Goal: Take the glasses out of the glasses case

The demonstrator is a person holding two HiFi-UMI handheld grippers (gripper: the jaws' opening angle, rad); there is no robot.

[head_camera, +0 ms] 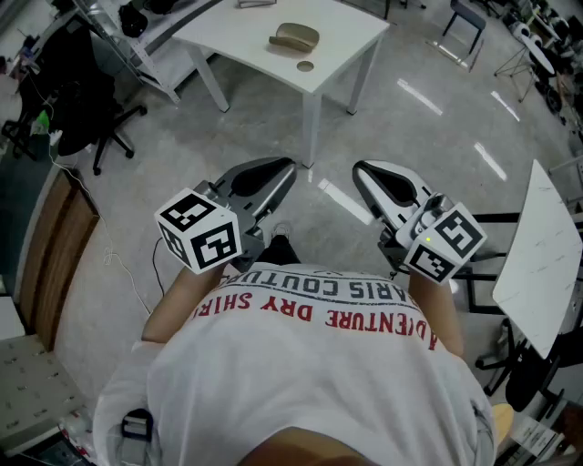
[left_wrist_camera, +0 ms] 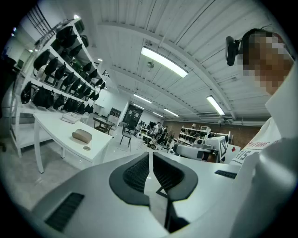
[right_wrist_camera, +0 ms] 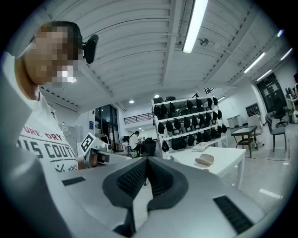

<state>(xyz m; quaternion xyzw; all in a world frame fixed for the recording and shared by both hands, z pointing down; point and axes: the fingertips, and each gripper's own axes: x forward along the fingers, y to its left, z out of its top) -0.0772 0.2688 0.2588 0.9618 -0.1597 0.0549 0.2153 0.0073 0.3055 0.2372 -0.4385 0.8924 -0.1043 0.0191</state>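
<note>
A tan glasses case (head_camera: 294, 37) lies closed on the white table (head_camera: 346, 41), well ahead of me across open floor. It also shows small in the left gripper view (left_wrist_camera: 82, 135) and in the right gripper view (right_wrist_camera: 204, 161). I hold both grippers close to my chest, far from the table. My left gripper (head_camera: 290, 167) has its jaws together with nothing between them (left_wrist_camera: 150, 154). My right gripper (head_camera: 358, 168) is shut and empty too (right_wrist_camera: 147, 161). No glasses are in sight.
A small round disc (head_camera: 305, 65) lies next to the case, and a flat white item (head_camera: 257, 4) sits at the table's far edge. A black office chair (head_camera: 96, 136) stands at the left, a tilted white board (head_camera: 547, 264) at the right. Racks of dark bags (left_wrist_camera: 60, 69) line the wall.
</note>
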